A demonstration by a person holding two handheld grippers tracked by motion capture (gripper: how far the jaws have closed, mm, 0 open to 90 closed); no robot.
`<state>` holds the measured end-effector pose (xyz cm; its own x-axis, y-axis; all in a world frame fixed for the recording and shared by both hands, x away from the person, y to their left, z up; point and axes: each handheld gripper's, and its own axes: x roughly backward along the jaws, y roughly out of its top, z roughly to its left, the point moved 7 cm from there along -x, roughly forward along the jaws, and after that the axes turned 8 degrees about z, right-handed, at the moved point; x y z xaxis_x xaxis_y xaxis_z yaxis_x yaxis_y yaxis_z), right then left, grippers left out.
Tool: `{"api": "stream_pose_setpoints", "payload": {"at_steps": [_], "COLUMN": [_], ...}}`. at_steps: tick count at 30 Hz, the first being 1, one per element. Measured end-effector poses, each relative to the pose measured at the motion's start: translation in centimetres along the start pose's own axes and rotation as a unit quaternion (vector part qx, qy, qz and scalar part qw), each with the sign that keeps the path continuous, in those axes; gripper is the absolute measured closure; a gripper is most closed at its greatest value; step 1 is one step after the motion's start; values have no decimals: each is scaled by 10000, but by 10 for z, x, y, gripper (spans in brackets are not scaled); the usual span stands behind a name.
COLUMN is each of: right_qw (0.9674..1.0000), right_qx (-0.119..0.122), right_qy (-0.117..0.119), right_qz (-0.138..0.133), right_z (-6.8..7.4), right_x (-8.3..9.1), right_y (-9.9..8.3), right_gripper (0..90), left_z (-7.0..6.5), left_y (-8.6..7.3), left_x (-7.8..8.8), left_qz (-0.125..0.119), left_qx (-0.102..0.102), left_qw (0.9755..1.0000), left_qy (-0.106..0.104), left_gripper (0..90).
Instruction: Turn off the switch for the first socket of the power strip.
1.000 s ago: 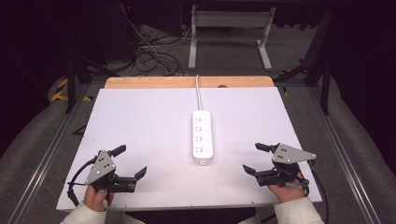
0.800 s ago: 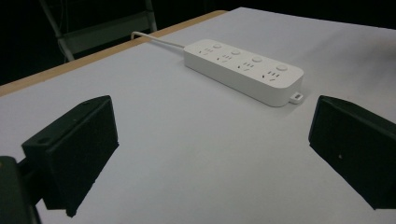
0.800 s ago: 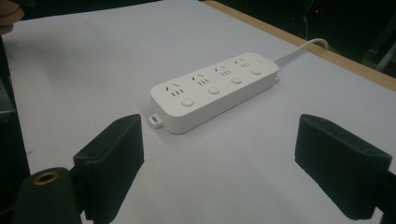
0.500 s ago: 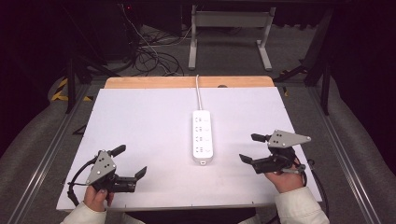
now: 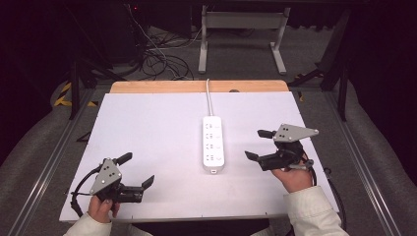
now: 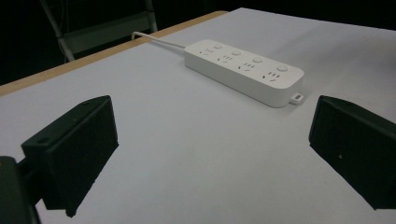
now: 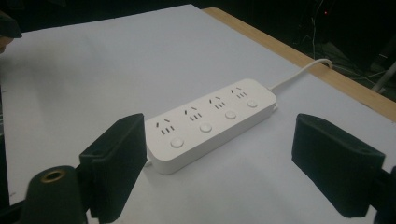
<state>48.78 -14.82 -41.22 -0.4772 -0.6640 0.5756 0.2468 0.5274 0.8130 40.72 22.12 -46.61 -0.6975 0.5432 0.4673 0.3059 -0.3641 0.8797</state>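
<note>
While the left gripper (image 5: 132, 170) waited near the desk's (image 5: 157, 128) front corner, fingers spread and empty, the power strip (image 5: 214, 143) lay mid-desk (cord trailing away); the right gripper (image 5: 259, 144), likewise open-fingered, faced it, seemingly ready to grasp.

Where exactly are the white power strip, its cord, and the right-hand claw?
White plastic four-socket power strip (image 5: 214, 145): high view, middle of its top face.
White cord (image 5: 208, 98): high view, mid-length.
Right claw (image 5: 258, 144): high view, midway between its open tips.
</note>
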Motion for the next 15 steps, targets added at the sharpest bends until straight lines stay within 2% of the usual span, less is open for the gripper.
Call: {"api": "stream_pose_setpoints", "payload": {"at_steps": [15], "right_qw": [9999], "right_qx": [99], "right_qy": [106], "right_qz": [47], "right_z": [-4], "right_x": [-18], "right_y": [25], "right_gripper": [208], "left_z": [0], "left_y": [0], "left_x": [1], "left_qz": [-7], "left_qx": [31], "left_qw": [10000], "left_qy": [-24], "left_gripper": [17]}}
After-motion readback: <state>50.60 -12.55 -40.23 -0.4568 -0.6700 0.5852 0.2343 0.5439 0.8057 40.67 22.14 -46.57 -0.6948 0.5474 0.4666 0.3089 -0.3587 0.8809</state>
